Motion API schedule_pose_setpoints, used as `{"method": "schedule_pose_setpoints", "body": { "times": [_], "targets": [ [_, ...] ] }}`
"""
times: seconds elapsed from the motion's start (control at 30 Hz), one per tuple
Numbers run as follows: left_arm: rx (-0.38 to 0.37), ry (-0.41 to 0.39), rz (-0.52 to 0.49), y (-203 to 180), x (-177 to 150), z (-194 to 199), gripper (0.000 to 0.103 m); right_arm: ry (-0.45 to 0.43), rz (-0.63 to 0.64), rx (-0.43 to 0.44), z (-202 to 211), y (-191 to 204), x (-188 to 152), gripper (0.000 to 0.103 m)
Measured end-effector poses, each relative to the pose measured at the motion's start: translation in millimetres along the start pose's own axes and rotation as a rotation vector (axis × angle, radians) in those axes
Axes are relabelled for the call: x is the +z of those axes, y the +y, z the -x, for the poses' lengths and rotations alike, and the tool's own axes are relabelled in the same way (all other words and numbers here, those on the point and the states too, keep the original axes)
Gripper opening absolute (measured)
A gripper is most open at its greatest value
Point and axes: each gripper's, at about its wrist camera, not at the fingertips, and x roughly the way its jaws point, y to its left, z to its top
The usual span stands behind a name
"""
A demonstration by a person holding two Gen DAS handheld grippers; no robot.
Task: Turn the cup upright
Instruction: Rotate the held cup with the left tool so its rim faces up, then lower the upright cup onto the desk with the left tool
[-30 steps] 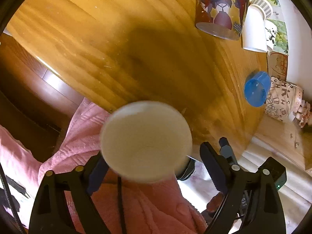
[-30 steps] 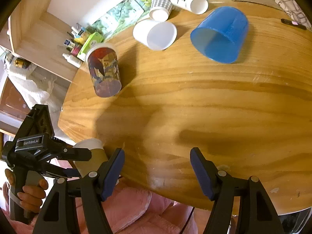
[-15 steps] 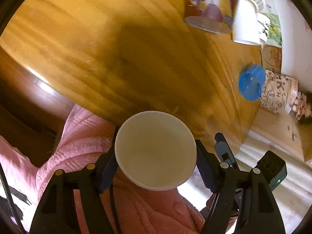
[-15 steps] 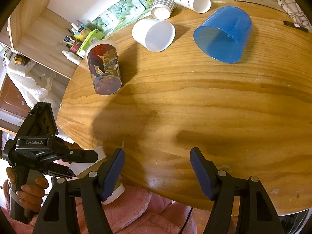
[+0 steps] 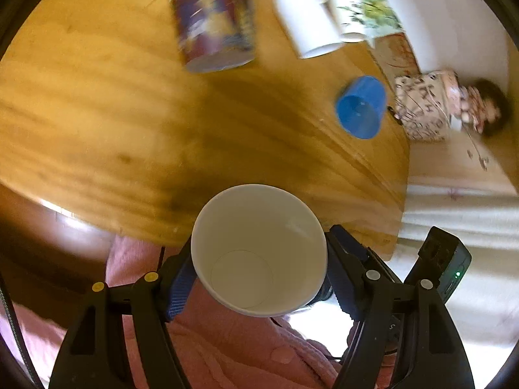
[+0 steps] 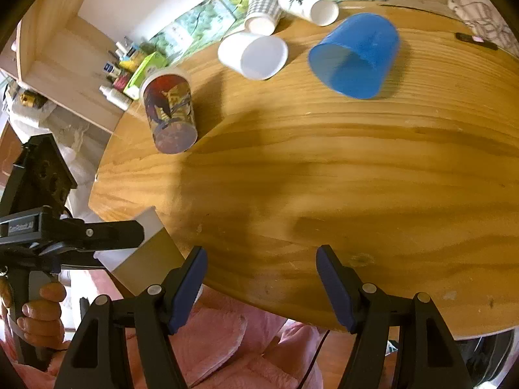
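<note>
Left wrist view: the left claw (image 5: 259, 278) grips a white paper cup (image 5: 259, 249) between its two blue-padded fingers (image 5: 180, 283), one on each side of the cup wall. The cup's open mouth faces the camera, so its round bottom shows inside. It is held off the near edge of the wooden counter (image 5: 113, 113), above a pink quilted garment (image 5: 233, 350). Farther along the counter lies a cup with a colourful cartoon print (image 5: 214, 22) on its side, blurred; beside it a plain white cup (image 5: 308, 22), also on its side. A blue plastic cup (image 5: 360, 107) lies near the counter's right edge, mouth toward the camera.

Right wrist view: the right claw (image 6: 261, 283) is spread wide with nothing between its fingers — it hovers over the counter's near edge. At the left, the left claw (image 6: 107, 233) shows from the side, clamping the white paper cup (image 6: 146, 253) just off the counter's near-left edge. The printed cup (image 6: 170, 113) lies near the left edge. Toward the far edge are the plain white cup (image 6: 254, 53), a checked cup (image 6: 262, 13) and a cup with a black-and-white pattern (image 6: 308, 3), all tipped over. The blue plastic cup (image 6: 355, 58) lies on its side to their right.
</note>
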Motion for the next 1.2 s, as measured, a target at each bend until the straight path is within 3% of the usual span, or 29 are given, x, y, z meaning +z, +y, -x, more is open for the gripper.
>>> {"method": "schedule_pose_setpoints", "body": {
  "times": [0.27,0.47,0.6,1.2],
  "targets": [
    [0.085,-0.135,-0.239,-38.5,2.7,7.2,0.076,-0.042,-0.033,-0.025,11.8,-7.4,-8.2,0.070],
    [0.089,-0.188,-0.331,-52.9,5.6,-0.1,0.076,-0.067,-0.054,-0.038,17.2,-11.4,-10.8,0.070],
    [0.153,-0.232,-0.419,-58.8,7.3,-7.4,0.076,-0.074,-0.072,-0.047,18.8,-16.0,-12.3,0.070],
    [0.248,-0.332,-0.620,-71.4,1.5,-38.4,0.076,-0.095,-0.141,-0.089,20.0,-30.9,-23.1,0.075]
  ]
}}
